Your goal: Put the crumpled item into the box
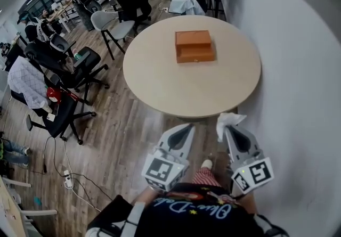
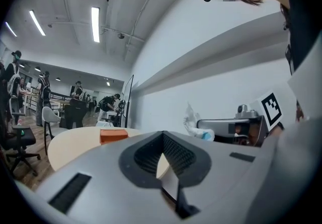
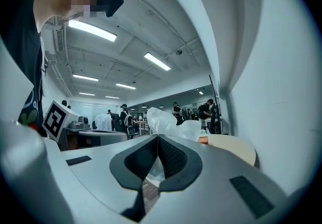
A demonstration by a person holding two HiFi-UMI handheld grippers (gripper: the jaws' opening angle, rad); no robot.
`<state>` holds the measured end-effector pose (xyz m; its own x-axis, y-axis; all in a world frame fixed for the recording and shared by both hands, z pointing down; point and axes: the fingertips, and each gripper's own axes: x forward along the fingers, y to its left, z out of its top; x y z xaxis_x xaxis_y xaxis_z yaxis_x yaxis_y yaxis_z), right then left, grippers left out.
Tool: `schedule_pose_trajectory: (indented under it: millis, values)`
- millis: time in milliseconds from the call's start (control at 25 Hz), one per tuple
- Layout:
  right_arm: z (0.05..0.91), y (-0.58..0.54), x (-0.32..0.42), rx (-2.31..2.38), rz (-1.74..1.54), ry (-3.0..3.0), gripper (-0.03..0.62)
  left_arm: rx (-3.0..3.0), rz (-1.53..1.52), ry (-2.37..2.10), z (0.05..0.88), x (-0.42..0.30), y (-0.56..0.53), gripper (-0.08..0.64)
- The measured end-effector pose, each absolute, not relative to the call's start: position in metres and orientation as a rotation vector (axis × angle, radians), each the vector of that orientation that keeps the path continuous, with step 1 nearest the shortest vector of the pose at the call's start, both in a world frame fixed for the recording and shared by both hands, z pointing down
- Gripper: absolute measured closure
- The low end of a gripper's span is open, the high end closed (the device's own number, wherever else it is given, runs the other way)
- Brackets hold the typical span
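right gripper (image 1: 233, 130): jaws pinching the crumpled item (image 1: 228, 119), which sticks out past their tips
left gripper (image 1: 185, 130): jaws pressed together, empty

Shirt lettering (image 1: 198, 208) unreadable, nothing else legible

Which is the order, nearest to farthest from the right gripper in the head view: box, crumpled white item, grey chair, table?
1. Crumpled white item, pinched by the right gripper.
2. Table, just ahead, its near edge closest.
3. Box, on the table's far half.
4. Grey chair, beyond the table, far left.
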<state>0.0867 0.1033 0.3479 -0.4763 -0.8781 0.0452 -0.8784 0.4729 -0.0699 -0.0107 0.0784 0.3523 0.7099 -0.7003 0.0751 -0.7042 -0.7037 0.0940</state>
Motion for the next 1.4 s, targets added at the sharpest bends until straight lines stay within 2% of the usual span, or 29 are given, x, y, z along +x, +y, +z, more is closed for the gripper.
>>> schedule_pose_trajectory:
  millis: [440,1080,1400]
  values:
    - [0.356,0.059,0.129,1.625,0.128,-2.689,0.592,2.826,0.067,-1.136,0.348,0.032,0.036,0.568]
    - [0.352,0.007,0.141,1.479,0.135,-2.794,0.592,2.784,0.101,-1.285,0.34,0.046,-0.004,0.568]
    - [0.353,-0.021,0.164,1.45,0.132,-2.815,0.592,2.794,0.074,-1.278,0.345,0.078,-0.036,0.568]
